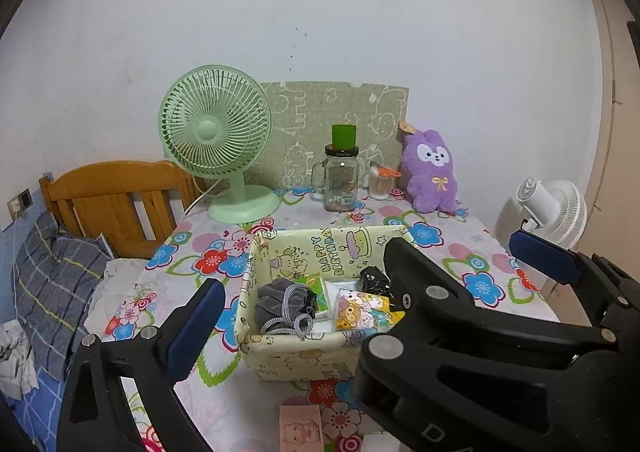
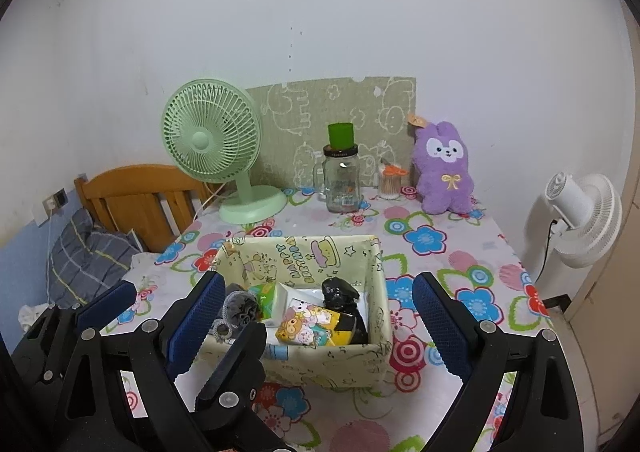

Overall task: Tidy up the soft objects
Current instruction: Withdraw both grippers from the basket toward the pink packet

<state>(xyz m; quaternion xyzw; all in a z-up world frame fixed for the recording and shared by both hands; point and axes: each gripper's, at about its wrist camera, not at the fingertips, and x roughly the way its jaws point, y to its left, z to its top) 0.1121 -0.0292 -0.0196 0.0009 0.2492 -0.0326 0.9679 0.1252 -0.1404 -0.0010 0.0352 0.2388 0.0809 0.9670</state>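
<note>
We are looking across a table under a flower-printed cloth (image 2: pixel 432 236) set against a white wall, a wooden bed headboard (image 2: pixel 132 196) at its left. Along the back are standing a pale green desk fan (image 2: pixel 212 140), a glass jar with a green cap (image 2: pixel 341 180) and a purple plush rabbit (image 2: pixel 444 172). The cream cartoon-printed fabric box (image 2: pixel 376 316) is holding a grey drawstring pouch (image 1: pixel 286 302) and colourful tissue packs (image 2: pixel 308 326). We are holding the left gripper (image 1: pixel 394 276) and right gripper (image 2: pixel 320 316) with jaws spread, empty, flanking the box.

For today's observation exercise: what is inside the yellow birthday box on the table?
Inside the box: a grey drawstring pouch, a black bundle, a cartoon-printed packet and green-and-white packs. Anything beneath them is covered.
</note>
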